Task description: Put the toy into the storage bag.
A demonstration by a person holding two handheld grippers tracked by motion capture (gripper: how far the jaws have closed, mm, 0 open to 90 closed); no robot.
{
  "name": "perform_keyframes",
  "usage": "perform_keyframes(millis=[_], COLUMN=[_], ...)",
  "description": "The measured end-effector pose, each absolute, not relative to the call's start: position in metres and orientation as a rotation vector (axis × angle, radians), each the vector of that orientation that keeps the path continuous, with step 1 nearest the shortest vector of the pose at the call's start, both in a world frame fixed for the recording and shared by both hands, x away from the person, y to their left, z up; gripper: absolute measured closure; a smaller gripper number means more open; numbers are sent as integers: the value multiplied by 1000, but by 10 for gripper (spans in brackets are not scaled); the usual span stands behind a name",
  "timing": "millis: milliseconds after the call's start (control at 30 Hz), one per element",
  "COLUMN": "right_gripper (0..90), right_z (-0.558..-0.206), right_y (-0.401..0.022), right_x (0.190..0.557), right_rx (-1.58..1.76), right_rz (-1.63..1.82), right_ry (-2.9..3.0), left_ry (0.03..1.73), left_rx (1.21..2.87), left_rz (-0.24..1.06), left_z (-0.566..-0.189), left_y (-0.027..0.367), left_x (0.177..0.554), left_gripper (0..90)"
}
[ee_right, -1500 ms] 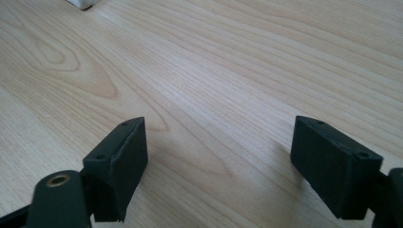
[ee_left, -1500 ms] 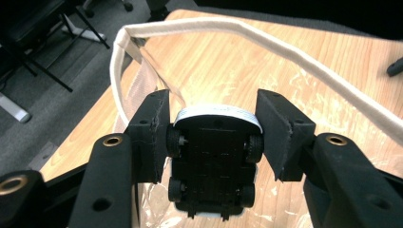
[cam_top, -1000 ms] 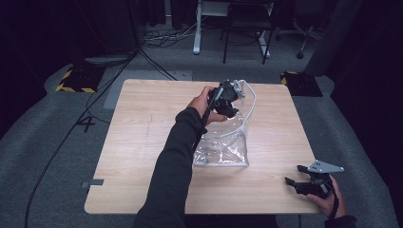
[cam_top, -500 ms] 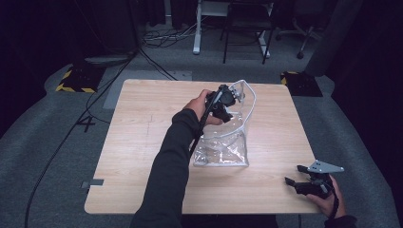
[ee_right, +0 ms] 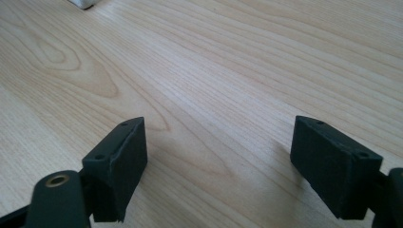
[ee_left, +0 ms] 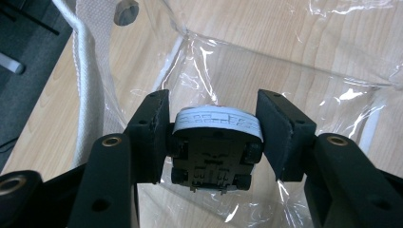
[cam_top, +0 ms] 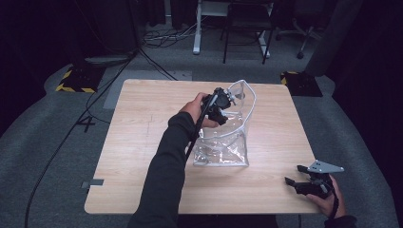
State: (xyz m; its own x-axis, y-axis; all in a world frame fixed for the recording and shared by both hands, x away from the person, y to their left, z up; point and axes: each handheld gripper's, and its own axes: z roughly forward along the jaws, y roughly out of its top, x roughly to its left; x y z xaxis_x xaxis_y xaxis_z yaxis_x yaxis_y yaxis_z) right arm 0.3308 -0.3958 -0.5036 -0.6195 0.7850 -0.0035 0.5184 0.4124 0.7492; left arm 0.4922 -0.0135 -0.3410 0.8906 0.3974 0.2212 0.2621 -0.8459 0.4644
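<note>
A clear plastic bag [cam_top: 228, 137] with a white strap handle [ee_left: 88, 71] stands upright in the middle of the wooden table [cam_top: 142, 142]. My left gripper [cam_top: 221, 102] hovers at the bag's open mouth, pointing down into it. It is shut on a small toy car [ee_left: 216, 147] with a white body and a black underside with wheels, which faces the camera. My right gripper [cam_top: 297, 180] rests low over the table's front right corner. In the right gripper view its jaws stand wide open [ee_right: 218, 161] over bare wood.
A small white object [ee_right: 83, 4] lies at the top left edge of the right gripper view. Beyond the table are dark floor, cables, a chair [cam_top: 244, 28] and yellow-black striped floor plates [cam_top: 73, 83].
The left gripper has shifted slightly at the bag's mouth and the bag's rim stands a little more upright. The right gripper has not moved.
</note>
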Motion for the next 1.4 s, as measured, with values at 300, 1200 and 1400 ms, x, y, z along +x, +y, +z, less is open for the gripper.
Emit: perform_keyframes(millis=[300,1200,1400], right_gripper=[200,197,197], right_z=[-504,-503,-503], right_y=[-396,-396,-396], right_x=[331,331,331], right_rx=[1121,1122,1121], right_rz=[1043,1037,1037], right_ry=[2318,2321,2321], left_ry=[507,516,528], left_rx=[2650,2595,2556], left_rz=[437,479,479], left_z=[-344,-339,-337], left_y=[-14,-5,-1], left_x=[494,494,493], left_gripper=[450,455,456])
